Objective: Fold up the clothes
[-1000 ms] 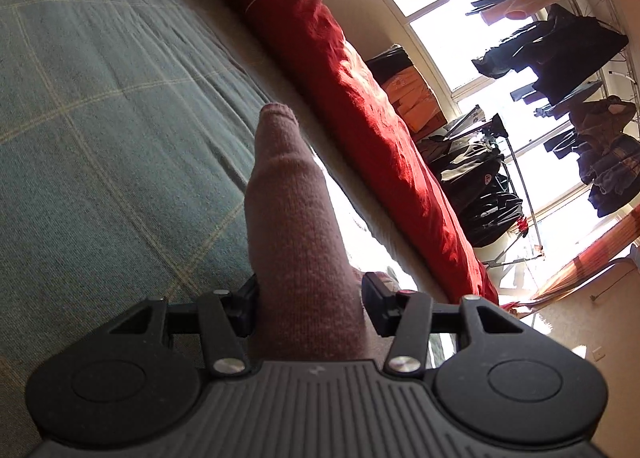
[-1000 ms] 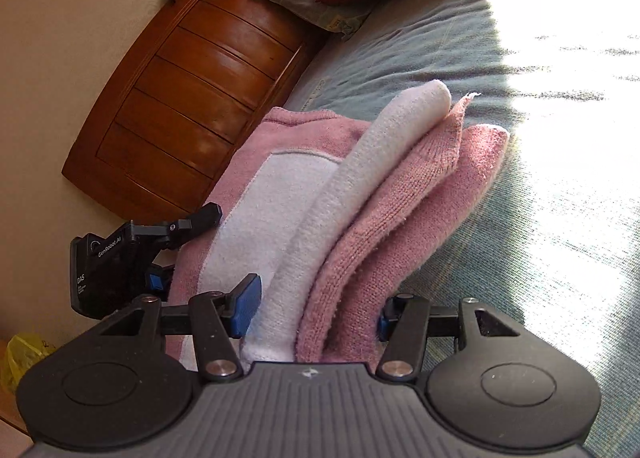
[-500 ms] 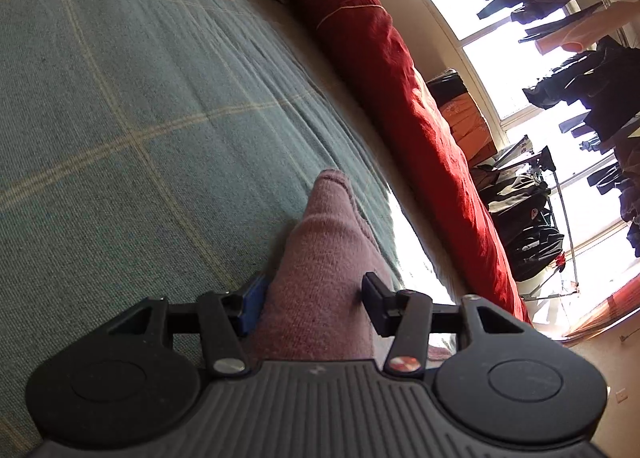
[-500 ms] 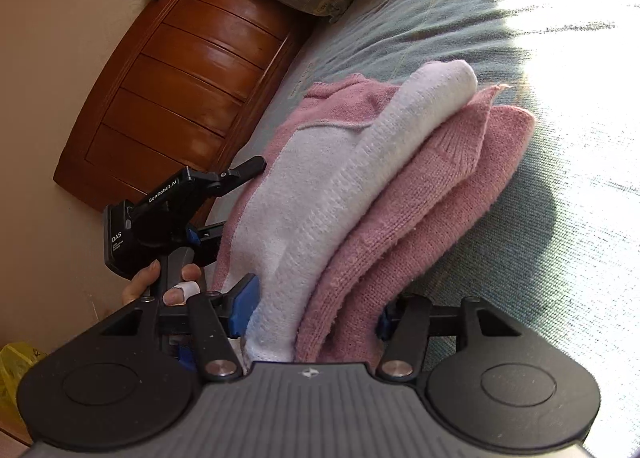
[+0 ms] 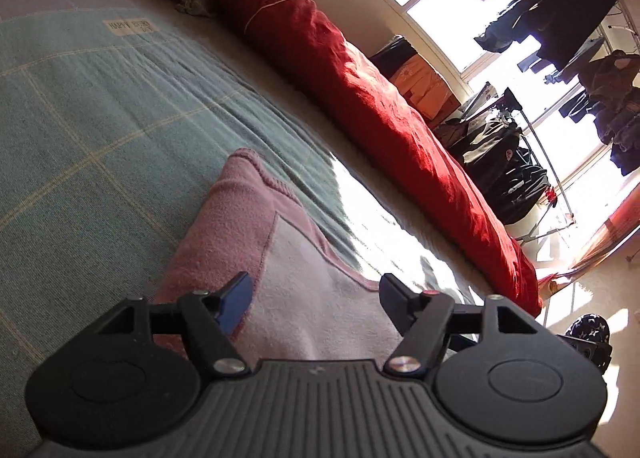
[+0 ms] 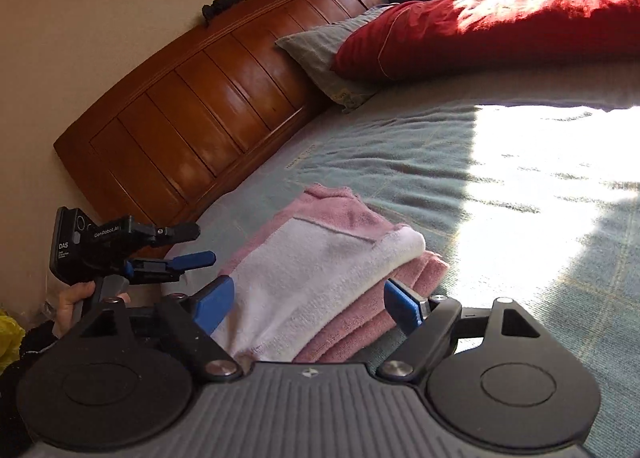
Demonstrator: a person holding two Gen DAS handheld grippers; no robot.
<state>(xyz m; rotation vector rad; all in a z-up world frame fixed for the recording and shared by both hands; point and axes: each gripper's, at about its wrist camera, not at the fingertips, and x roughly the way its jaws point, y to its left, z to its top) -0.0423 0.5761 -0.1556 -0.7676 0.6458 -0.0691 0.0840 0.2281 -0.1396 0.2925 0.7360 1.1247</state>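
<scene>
Garment: pink & white knit sweater (image 6: 320, 274), folded into a flat stack, lying on the bed's green blanket (image 6: 420, 161). In the right wrist view it sits just past 12 o'clock of the lens, white panel on top, pink layers under.
Change: 1 sec ago both claws held the stack pinched & lifted; it now rests on the bed, flattened out.
Left claw (image 5: 314, 294): jaws opening, apart w/ a wide gap. Sweater (image 5: 256, 242) lies below & between them; pads not pressing on it.
Right claw (image 6: 308, 304): jaws opening, wider than the stack's edge. Blue pads flank the fold at 10 & 2 o'clock, clear of the cloth.
Left claw seen from right: black body w/ blue finger (image 6: 132, 254) at 9 o'clock, just beside the stack; a hand (image 6: 76, 298) grips its handle.
Meaning: looks like a release after the last fold, so this item is prob. done; next likely pull back or fetch another piece.
Surroundings: red duvet (image 5: 360, 97) at 1 o'clock along the bed's far side; wooden headboard (image 6: 200, 113) at 10–11 o'clock; grey pillow (image 6: 320, 53) near 12; dark clothes on a rack (image 5: 560, 17) by the bright window.
</scene>
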